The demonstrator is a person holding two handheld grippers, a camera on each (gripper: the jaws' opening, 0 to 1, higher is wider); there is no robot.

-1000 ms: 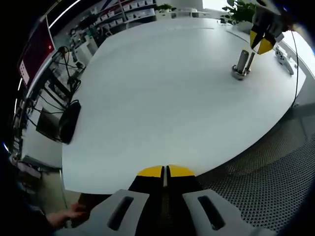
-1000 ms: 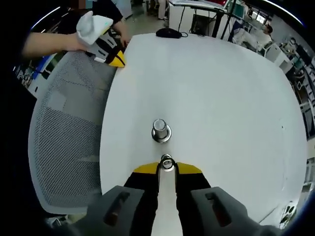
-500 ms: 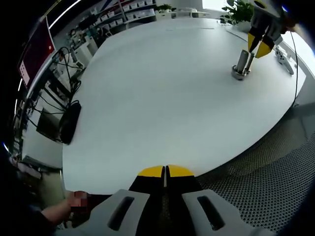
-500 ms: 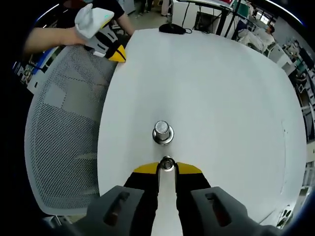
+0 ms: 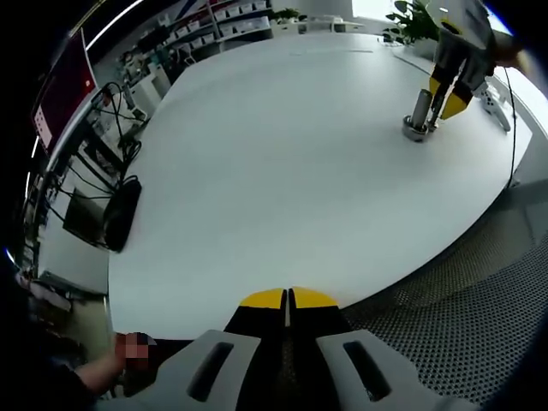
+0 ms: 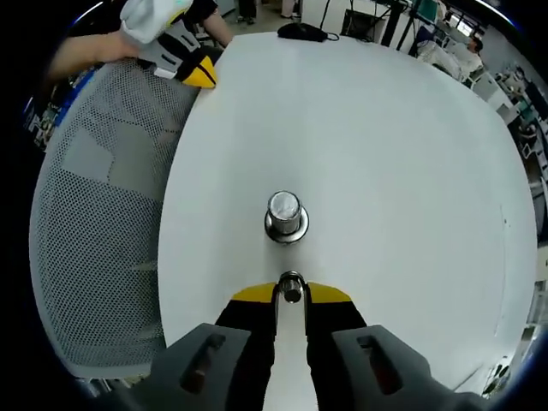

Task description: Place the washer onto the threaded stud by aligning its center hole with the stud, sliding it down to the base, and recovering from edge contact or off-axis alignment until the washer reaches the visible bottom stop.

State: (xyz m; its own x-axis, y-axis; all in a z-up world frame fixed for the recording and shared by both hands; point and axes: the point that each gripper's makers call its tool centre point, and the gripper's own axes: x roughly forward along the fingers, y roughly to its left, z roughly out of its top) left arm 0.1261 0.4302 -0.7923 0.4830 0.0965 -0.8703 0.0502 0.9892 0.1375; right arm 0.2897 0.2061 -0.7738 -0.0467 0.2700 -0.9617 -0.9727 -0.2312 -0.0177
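A silver threaded stud (image 6: 285, 214) stands upright on its round base on the white table (image 6: 385, 145), seen from above in the right gripper view. My right gripper (image 6: 291, 293) is shut on a small metal washer (image 6: 291, 286), held on edge just short of the stud and above it. In the left gripper view the stud (image 5: 419, 113) stands at the far right of the table, with the right gripper (image 5: 447, 92) right beside its top. My left gripper (image 5: 288, 299) is shut with nothing in it, at the table's near edge, far from the stud.
A grey mesh chair (image 6: 94, 223) sits along the table's edge. A black mouse-like object (image 5: 121, 212) lies off the table's left side, with cables and shelves behind. A white tool (image 5: 491, 96) lies near the far right edge. A plant (image 5: 411, 19) stands beyond.
My right gripper has come down and closer to the stud with the washer; the stud looks larger in its view. The left gripper has stayed where it was.
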